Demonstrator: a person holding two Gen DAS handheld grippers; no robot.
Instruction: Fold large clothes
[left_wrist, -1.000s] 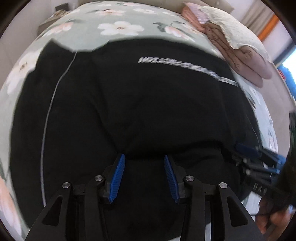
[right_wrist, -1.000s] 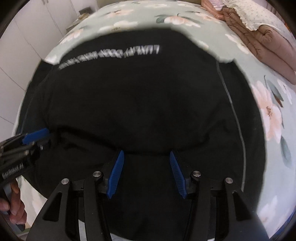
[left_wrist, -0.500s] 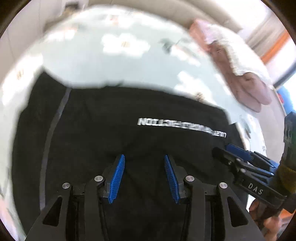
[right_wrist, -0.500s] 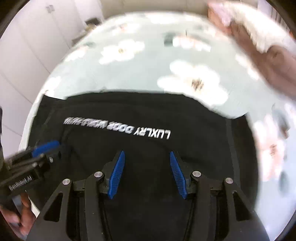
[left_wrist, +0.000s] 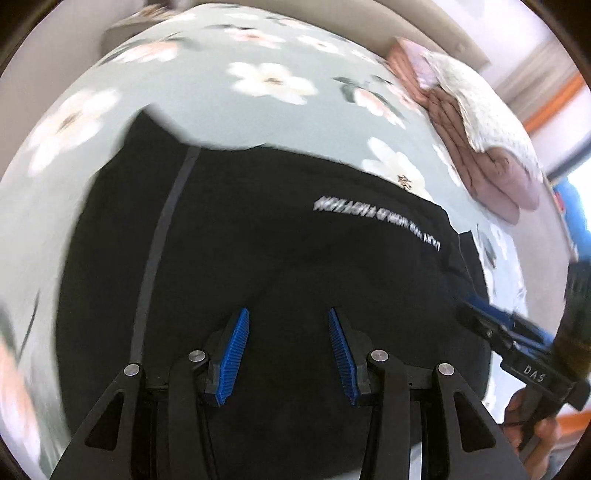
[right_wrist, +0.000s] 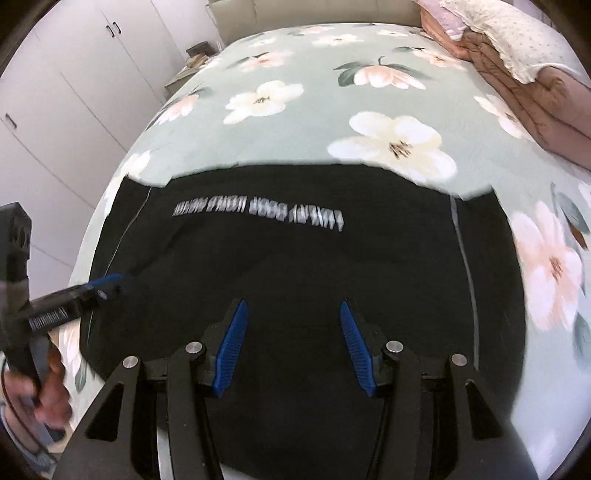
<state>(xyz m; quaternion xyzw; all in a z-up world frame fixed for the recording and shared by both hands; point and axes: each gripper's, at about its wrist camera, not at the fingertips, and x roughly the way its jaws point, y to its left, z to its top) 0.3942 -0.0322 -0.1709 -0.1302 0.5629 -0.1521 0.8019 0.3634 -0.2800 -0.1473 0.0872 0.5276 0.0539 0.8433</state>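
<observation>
Black garment (right_wrist: 295, 258) lies flat on the floral bed (right_wrist: 314, 110), directly under both grippers. Left gripper (left_wrist: 286, 354) and right gripper (right_wrist: 291, 343): jaws spread wide, gripping nothing.

Bed with green floral sheet (right_wrist: 332, 92); folded pink quilt (right_wrist: 524, 92) at far right; white wardrobe doors (right_wrist: 74, 92) along left wall; bright window (left_wrist: 576, 173), daylight.

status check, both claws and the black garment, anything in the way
Left claw open, right claw open, both empty. Black garment spread on floral bedspread. Pink quilt lies apart, not blocking.
</observation>
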